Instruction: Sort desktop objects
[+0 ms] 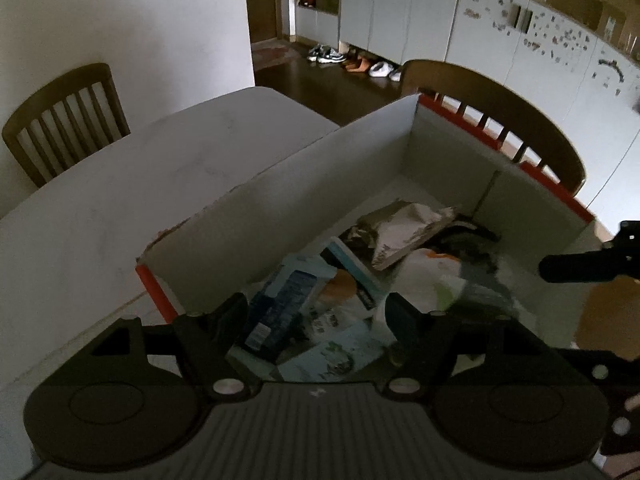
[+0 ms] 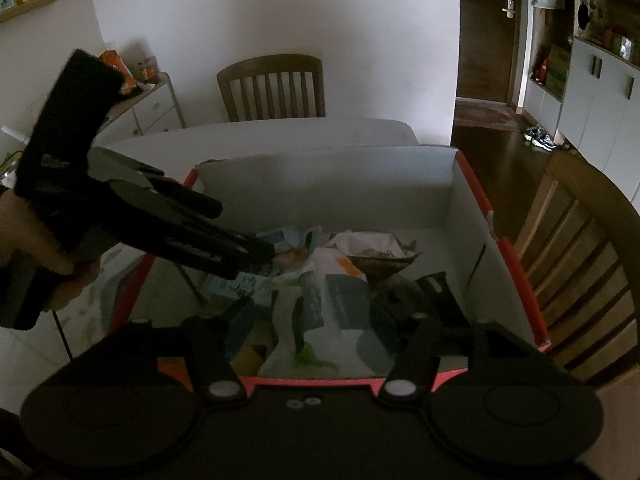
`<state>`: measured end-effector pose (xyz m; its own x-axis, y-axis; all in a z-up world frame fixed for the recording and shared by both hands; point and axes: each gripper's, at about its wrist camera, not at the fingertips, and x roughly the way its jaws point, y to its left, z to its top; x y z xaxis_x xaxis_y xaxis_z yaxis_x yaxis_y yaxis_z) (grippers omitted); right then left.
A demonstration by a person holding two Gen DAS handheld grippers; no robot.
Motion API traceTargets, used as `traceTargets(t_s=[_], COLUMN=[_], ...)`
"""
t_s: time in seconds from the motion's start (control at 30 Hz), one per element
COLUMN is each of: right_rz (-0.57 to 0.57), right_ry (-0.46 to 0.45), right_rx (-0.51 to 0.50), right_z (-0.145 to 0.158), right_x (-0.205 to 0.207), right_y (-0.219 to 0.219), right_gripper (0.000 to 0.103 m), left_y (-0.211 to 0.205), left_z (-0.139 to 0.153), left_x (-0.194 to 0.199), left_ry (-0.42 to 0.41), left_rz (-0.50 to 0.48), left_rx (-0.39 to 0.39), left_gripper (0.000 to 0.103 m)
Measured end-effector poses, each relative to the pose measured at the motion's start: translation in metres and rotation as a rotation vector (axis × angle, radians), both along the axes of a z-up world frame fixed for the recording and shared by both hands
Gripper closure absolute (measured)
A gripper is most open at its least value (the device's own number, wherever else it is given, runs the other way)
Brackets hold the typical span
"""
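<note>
Right wrist: bag (image 2: 340, 312) beneath hand-held gripper (image 2: 320, 320)

Both wrist views close, angled down, sharing box (image 1: 280, 200) interior.

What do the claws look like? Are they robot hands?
Both are black plastic claws held by a person. The left claw and right claw each have two thick fingers, silver round bolts, big round discs and a ribbed body. No cables show.
</note>
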<state>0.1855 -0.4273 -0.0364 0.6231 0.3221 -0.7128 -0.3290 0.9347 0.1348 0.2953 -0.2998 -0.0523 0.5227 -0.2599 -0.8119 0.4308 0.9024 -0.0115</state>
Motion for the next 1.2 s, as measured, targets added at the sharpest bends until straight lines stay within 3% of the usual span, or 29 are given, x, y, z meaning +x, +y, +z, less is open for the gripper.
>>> traceTargets(t_s=[0.7,1.1,1.2], right_rz=[-0.026,-0.081,-0.088], right_ry=[-0.043,-0.072,-0.095], right_rx=[0.013,0.025,0.027], right_z=[0.016,0.022,0.026], right_x=[-0.021,-0.035,-0.04], right_y=[-0.003,0.007,0.011], right_gripper=[0.033,0.023,0.02], left_y=[0.018,0.045,0.051], left_z=[0.038,0.041,0.043], left_x=[-0.065,-0.092,-0.098], left_ry=[-0.057,-0.061,-0.07], left_rz=[0.049,0.036,0.028], left_rx=[-0.11,-0.117,-0.122], left_gripper=[0.028,0.019,0.012])
